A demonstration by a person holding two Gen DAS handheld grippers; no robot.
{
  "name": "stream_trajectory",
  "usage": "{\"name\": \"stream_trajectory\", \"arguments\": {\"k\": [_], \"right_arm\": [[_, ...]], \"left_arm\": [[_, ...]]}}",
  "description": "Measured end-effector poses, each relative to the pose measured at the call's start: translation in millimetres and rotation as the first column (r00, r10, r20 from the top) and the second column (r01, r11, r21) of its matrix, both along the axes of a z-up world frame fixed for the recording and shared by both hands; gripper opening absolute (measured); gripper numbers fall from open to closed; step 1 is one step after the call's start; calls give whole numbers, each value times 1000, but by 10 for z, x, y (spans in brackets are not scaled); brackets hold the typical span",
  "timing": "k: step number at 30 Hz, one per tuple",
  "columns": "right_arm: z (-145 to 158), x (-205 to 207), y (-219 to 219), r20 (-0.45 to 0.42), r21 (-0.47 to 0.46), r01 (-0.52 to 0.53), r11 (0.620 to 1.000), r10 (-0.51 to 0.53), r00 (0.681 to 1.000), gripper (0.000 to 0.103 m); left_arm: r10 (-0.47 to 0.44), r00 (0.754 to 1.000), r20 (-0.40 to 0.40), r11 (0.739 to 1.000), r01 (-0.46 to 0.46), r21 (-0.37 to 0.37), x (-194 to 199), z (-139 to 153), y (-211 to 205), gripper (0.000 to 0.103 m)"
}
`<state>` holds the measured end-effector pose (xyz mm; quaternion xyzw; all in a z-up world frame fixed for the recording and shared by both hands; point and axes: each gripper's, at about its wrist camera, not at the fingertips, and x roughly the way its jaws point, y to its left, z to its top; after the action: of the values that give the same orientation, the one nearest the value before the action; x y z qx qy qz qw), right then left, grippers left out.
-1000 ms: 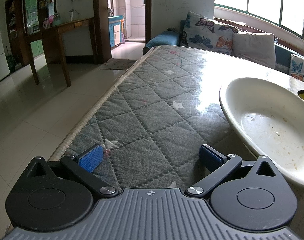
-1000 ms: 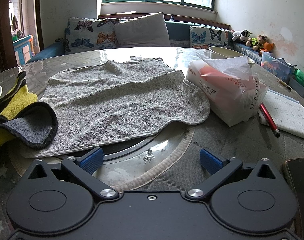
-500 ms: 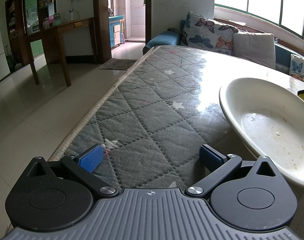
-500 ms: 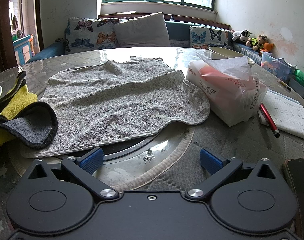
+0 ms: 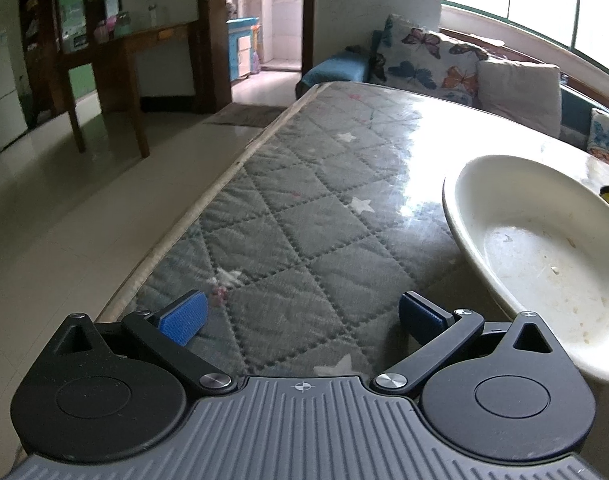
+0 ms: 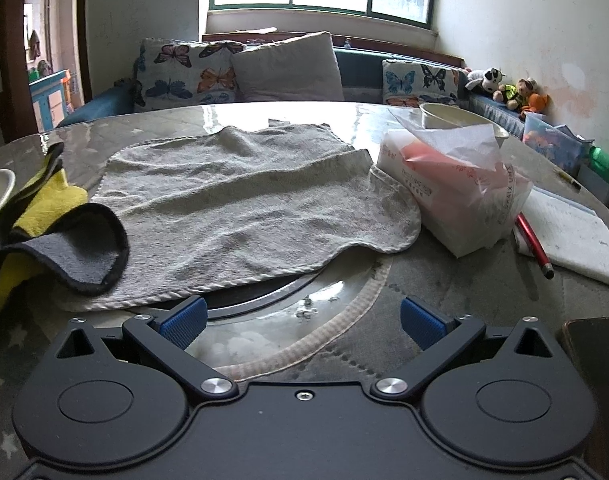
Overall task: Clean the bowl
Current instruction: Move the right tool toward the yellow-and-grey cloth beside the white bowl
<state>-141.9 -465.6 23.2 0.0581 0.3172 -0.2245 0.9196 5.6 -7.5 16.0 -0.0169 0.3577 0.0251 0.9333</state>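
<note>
Hovering low over the worktop (image 5: 304,216), the left claw (image 5: 302,318) and right claw (image 6: 302,318) both stand spread wide, holding and touching nothing. Just right of the left claw sits the bowl (image 5: 544,256), its inside speckled with residue. Wiping well would need a cloth: the yellow-grey cloth (image 6: 52,232) lies nearest, between bowl and towel (image 6: 244,204).

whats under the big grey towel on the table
The grey towel lies over a round glass plate set into the table; only the plate's near edge shows, with the quilted cover around it. Whatever else lies beneath the towel is hidden.
</note>
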Motion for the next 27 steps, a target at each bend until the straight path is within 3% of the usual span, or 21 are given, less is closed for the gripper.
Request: {"name": "stream_trajectory", "arguments": {"k": [7,14,27], "right_arm": [[149,-36,121,37,-6,-59,998,59,998,103],[324,-93,323,73,-3,-169,986,169,983,103],[518,36,835,98,30,-409,912,404,909,103]], "left_arm": [[46,999,-26,999,-46,0,-85,93,-10,103],[30,999,-22,999,-29,34,-195,211,-109,103],[-60,998,-29,998,61,26,-348,378,-309,103]]}}
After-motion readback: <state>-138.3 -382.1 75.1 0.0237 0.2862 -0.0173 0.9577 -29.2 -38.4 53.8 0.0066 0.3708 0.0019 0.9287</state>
